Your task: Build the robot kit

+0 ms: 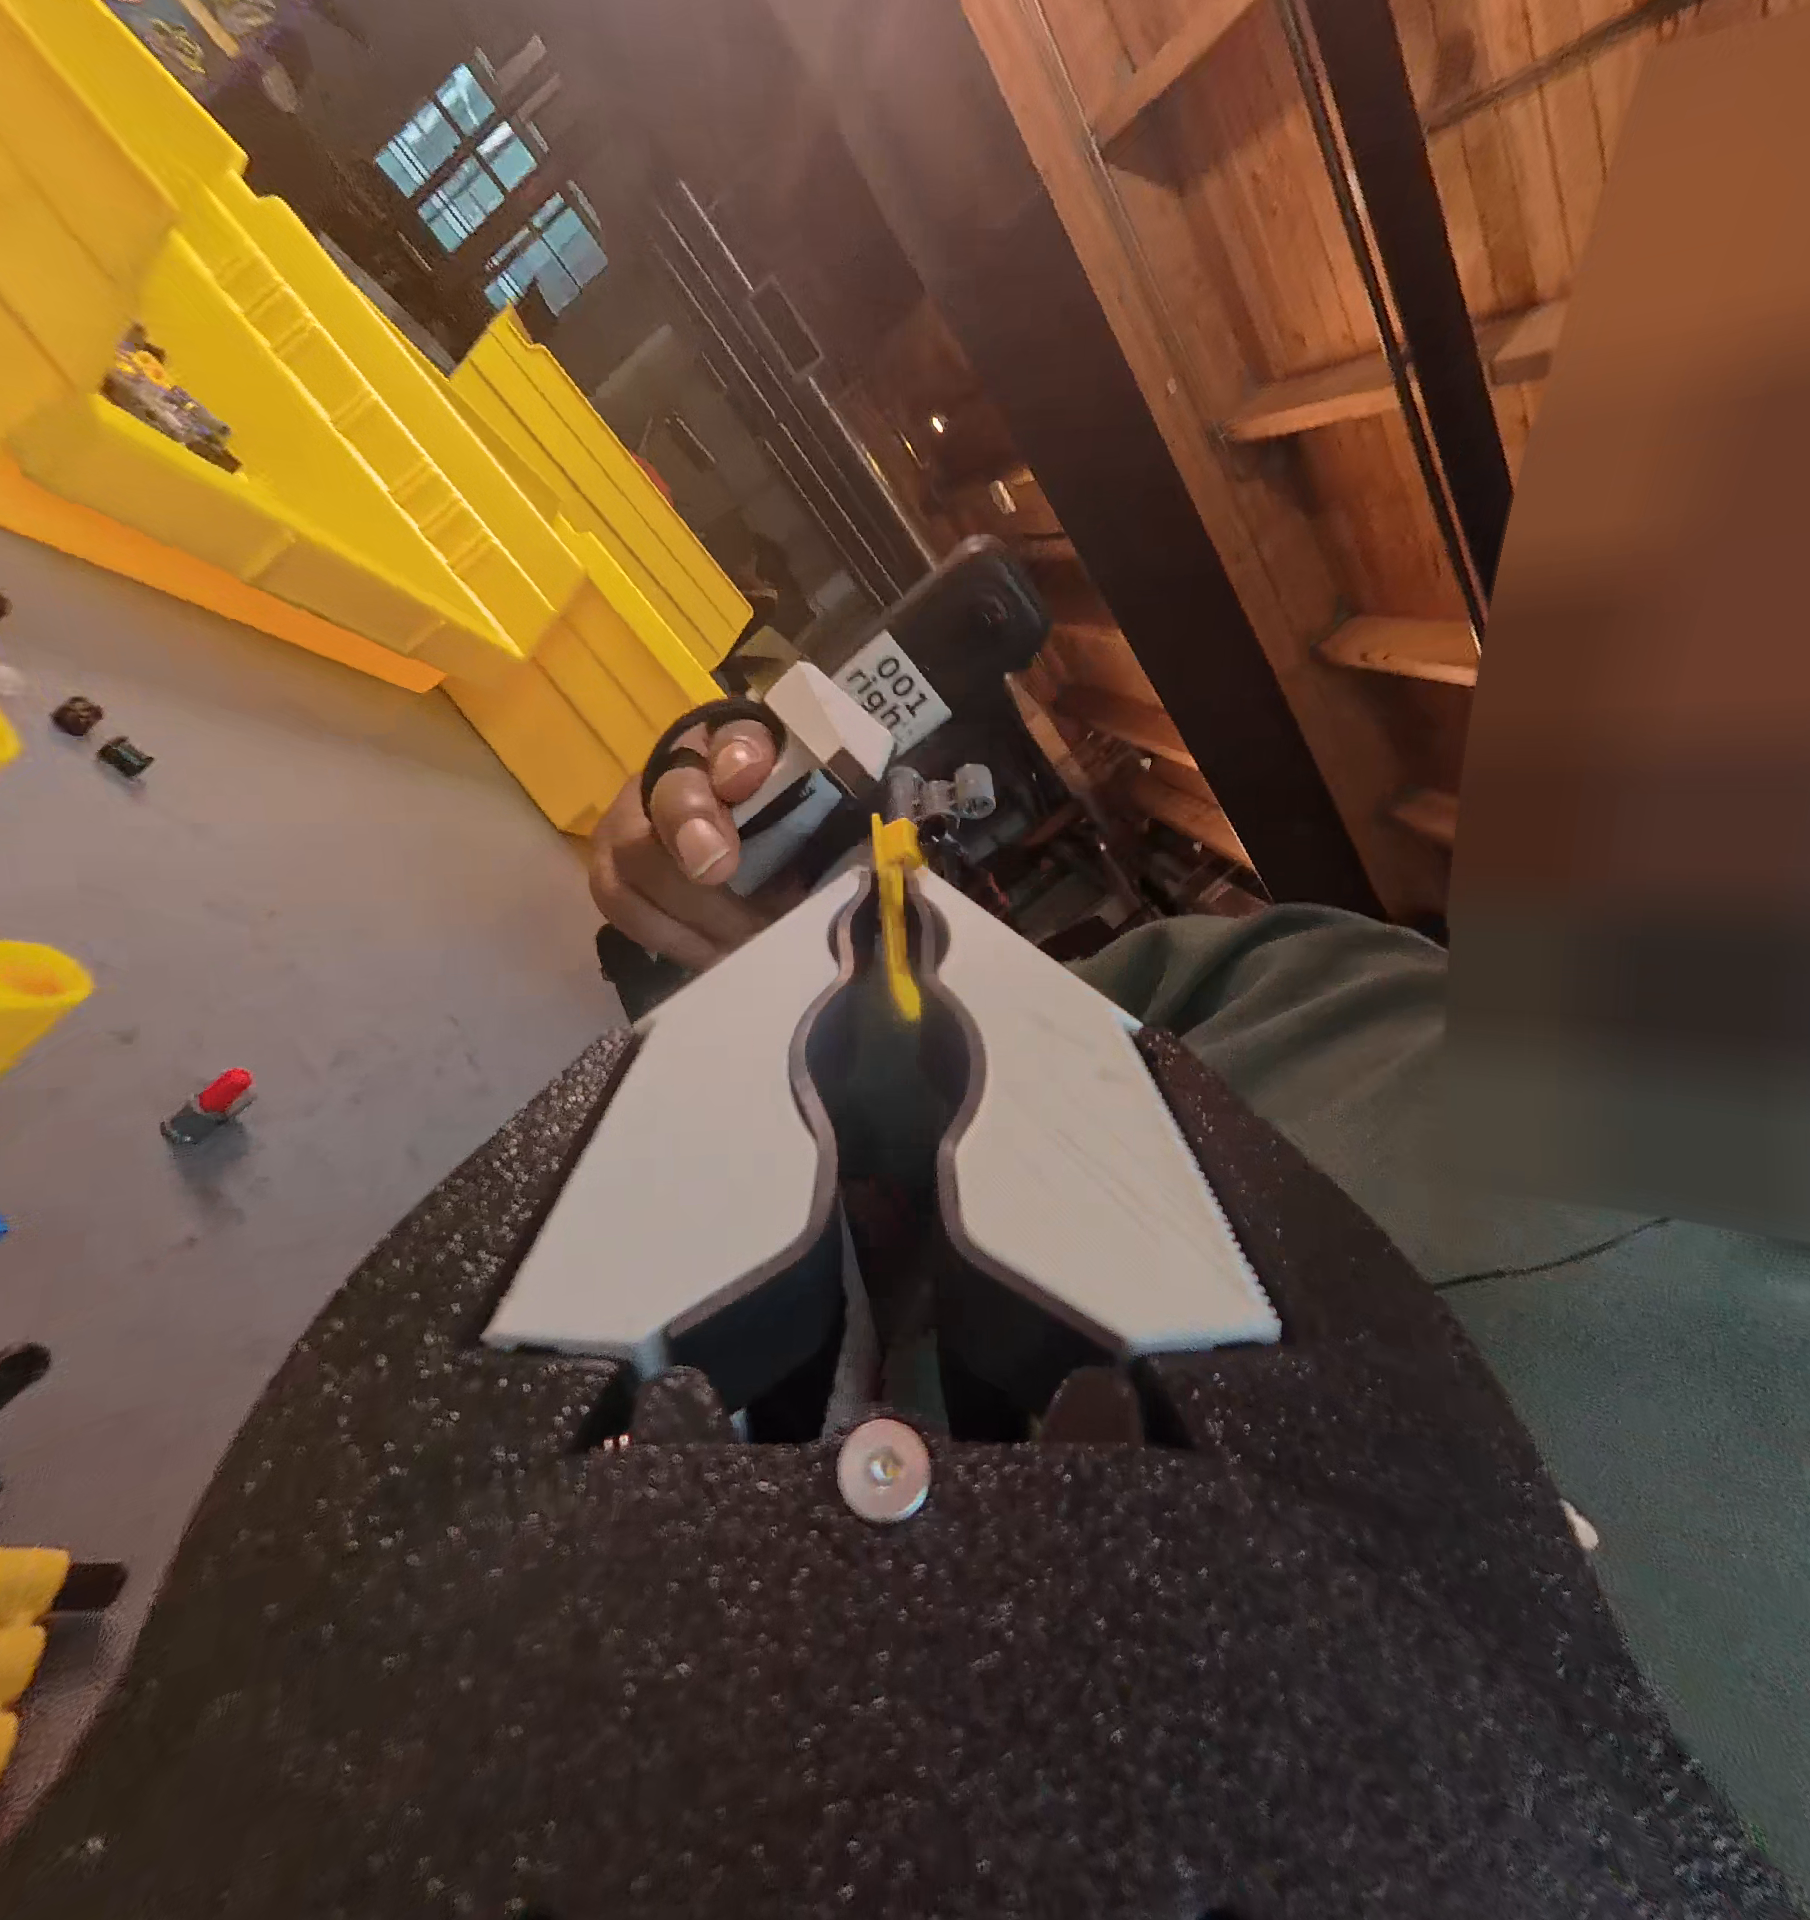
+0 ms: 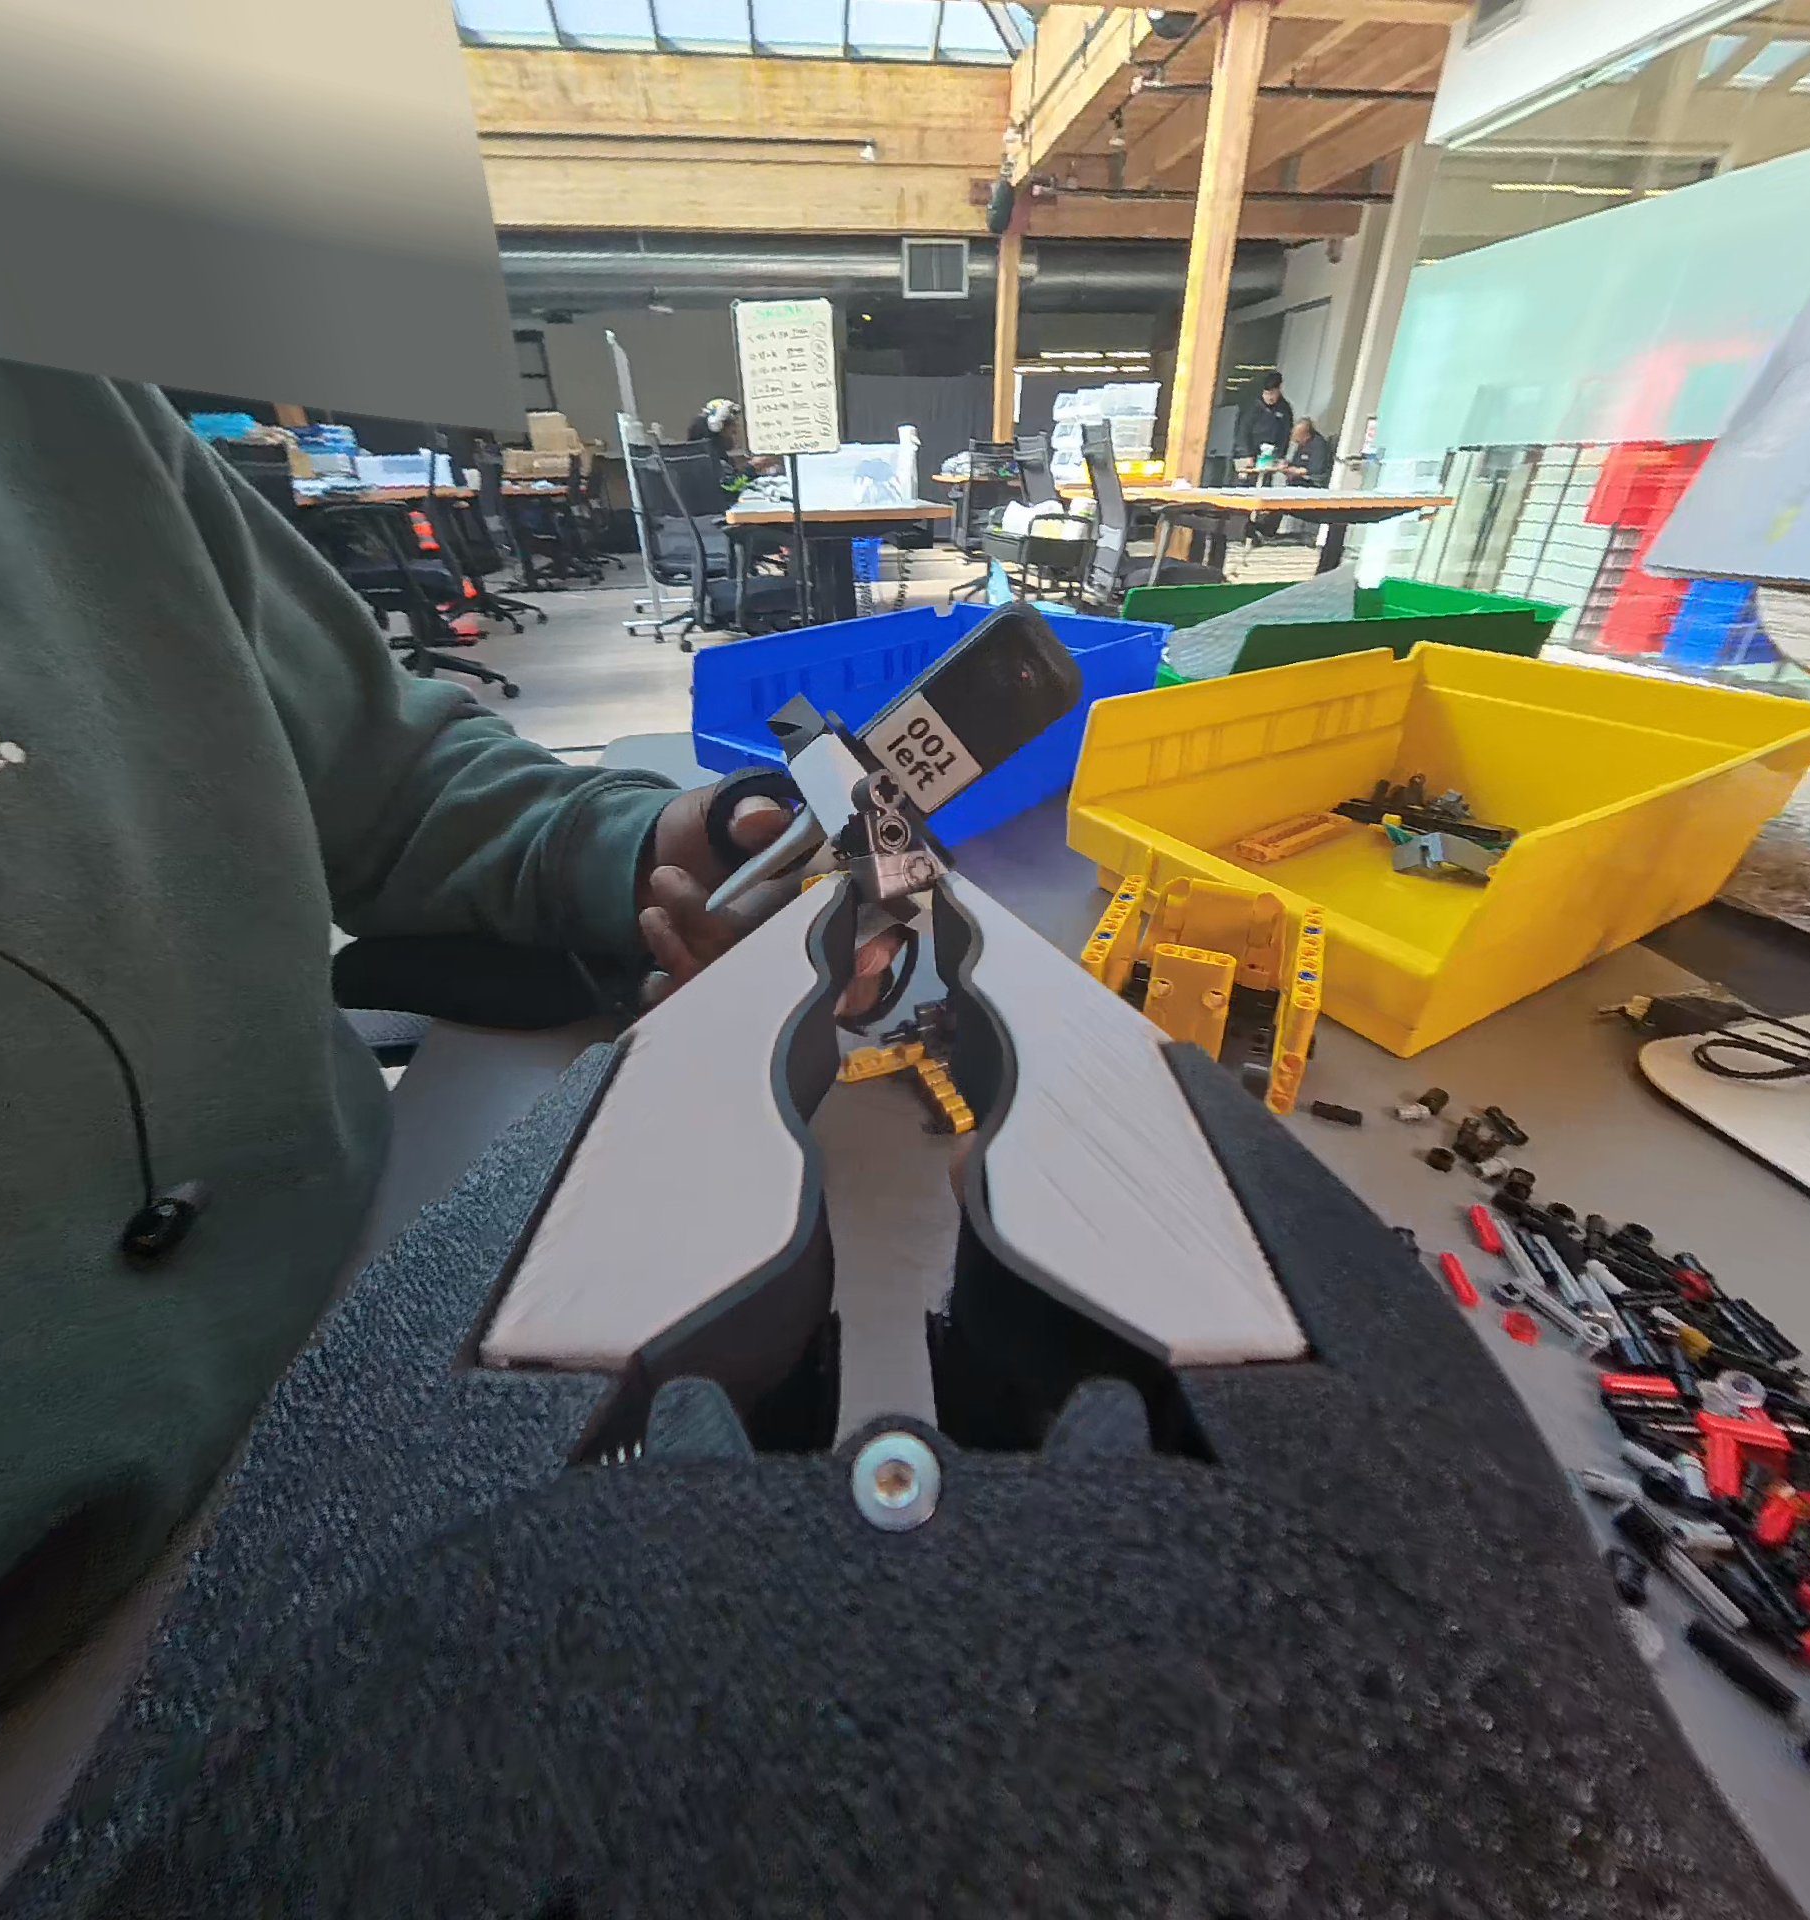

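In the left wrist view my left gripper (image 1: pixel 893 881) is shut on a thin yellow plastic piece (image 1: pixel 896 935) that stands upright between its white fingertips. Just beyond it is a small grey building-toy assembly (image 1: pixel 932 795), held by the other gripper in a hand (image 1: pixel 672 852). In the right wrist view my right gripper (image 2: pixel 885 896) is shut on that grey assembly (image 2: pixel 888 844), lifted above the grey table (image 2: pixel 1400 1174). The left gripper's black camera (image 2: pixel 994 675) and the hand (image 2: pixel 693 883) holding it are right behind the assembly. The two grippers meet tip to tip.
A yellow bin (image 2: pixel 1244 748) with a few parts stands at the right, with blue (image 2: pixel 828 675) and green (image 2: pixel 1452 613) bins behind it. A yellow toy assembly (image 2: pixel 1202 966) sits before it. Loose black and red parts (image 2: pixel 1659 1351) lie at the right. Stacked yellow bins (image 1: pixel 361 468) fill the left. Both grippers' tips are close together, under 4 cm apart.
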A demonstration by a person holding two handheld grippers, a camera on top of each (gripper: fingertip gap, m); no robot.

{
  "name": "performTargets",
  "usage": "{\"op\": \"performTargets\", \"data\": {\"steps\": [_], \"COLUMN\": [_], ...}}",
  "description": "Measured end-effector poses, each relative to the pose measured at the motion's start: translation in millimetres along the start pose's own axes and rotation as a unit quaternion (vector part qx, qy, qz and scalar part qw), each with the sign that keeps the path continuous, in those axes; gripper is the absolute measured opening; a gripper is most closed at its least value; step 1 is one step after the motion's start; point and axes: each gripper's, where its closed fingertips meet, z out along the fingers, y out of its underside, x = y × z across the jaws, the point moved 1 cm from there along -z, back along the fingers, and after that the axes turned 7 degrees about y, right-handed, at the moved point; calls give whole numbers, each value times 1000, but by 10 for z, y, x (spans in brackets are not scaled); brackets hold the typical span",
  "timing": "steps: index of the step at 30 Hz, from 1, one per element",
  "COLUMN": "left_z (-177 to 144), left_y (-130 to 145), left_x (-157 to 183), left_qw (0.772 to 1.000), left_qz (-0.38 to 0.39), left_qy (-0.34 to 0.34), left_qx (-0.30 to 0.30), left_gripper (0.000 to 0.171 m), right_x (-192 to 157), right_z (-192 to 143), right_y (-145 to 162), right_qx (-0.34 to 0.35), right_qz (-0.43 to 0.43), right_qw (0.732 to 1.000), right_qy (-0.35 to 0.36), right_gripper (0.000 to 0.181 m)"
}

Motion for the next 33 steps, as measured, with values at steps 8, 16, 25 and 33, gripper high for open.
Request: {"op": "performTargets", "data": {"steps": [8,16,25,33], "left_z": [156,212,13,-318], "left_y": [254,355,130,-108], "left_x": [159,271,-193,-506], "left_qw": [995,989,972,857], "left_qz": [-38,-57,158,327], "left_qy": [64,103,-148,-383], "left_qx": [-65,-84,-86,-112], "left_gripper": [26,13,5,4], "right_x": [-227,-306,72,357], "right_z": [-144,-175,-51,93], "right_y": [-68,-66,145,315], "right_qx": [7,16,-40,-84], "right_qz": [44,54,46,111], "right_qw": [991,986,998,988], "right_qy": [-124,-158,-35,70], "right_gripper": [13,13,16,24]}}
